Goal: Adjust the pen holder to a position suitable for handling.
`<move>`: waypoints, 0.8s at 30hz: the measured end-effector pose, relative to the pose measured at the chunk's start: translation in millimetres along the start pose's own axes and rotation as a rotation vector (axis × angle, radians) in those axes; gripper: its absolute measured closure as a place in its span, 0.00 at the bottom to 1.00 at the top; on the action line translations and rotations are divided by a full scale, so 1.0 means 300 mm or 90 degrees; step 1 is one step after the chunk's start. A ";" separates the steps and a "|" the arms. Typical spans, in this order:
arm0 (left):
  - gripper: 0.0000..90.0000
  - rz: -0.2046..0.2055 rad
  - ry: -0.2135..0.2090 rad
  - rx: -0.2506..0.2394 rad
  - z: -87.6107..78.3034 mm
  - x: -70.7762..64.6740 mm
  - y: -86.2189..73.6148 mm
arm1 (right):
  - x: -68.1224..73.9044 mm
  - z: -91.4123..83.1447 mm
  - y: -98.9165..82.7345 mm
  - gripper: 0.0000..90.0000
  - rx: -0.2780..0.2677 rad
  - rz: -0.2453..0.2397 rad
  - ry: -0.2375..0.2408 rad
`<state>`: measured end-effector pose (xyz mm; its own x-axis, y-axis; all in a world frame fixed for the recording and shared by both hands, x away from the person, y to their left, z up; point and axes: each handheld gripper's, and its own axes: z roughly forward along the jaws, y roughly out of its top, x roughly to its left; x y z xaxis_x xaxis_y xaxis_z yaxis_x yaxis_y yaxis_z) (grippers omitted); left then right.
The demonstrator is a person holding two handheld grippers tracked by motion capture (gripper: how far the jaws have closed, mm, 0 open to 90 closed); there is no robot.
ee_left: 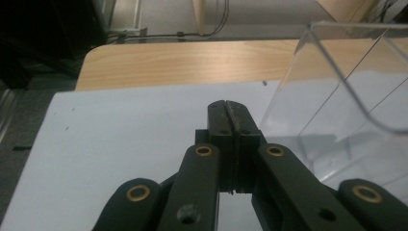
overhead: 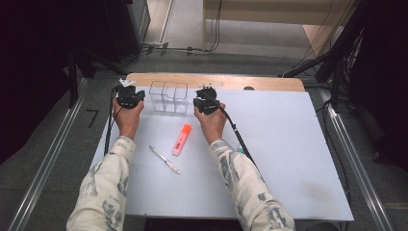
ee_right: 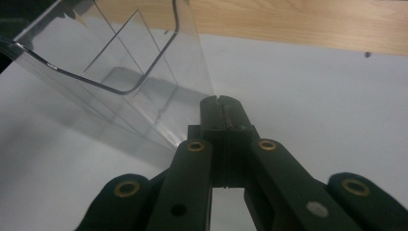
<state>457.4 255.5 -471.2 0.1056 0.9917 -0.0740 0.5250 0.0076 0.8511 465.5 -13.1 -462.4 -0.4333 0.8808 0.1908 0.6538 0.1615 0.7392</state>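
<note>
Left gripper (overhead: 129, 91) and right gripper (overhead: 206, 98) are flanking the clear divided organiser (overhead: 168, 97), both clenched empty, likely staging; orange highlighter (overhead: 182, 139) and pen (overhead: 164, 160) are lying nearby.

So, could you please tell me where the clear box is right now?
In the high view, the clear box stands at the table's far edge, between the left hand-held gripper and right hand-held gripper.

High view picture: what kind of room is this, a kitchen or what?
Probably a lab or workshop, not a kitchen. A white table stands between metal floor rails, cables trail across the floor, and a person's two hand-held grippers flank a clear box.
</note>
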 end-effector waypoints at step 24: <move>1.00 0.069 -0.101 0.033 0.045 -0.146 0.020 | -0.093 0.025 -0.003 0.97 0.004 0.023 0.025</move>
<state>467.2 210.2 -470.0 0.2932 0.9536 -0.0683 0.5464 -0.1085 0.8305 481.6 -34.6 -473.4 -0.4331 0.8682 0.2421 0.6730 0.1329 0.7276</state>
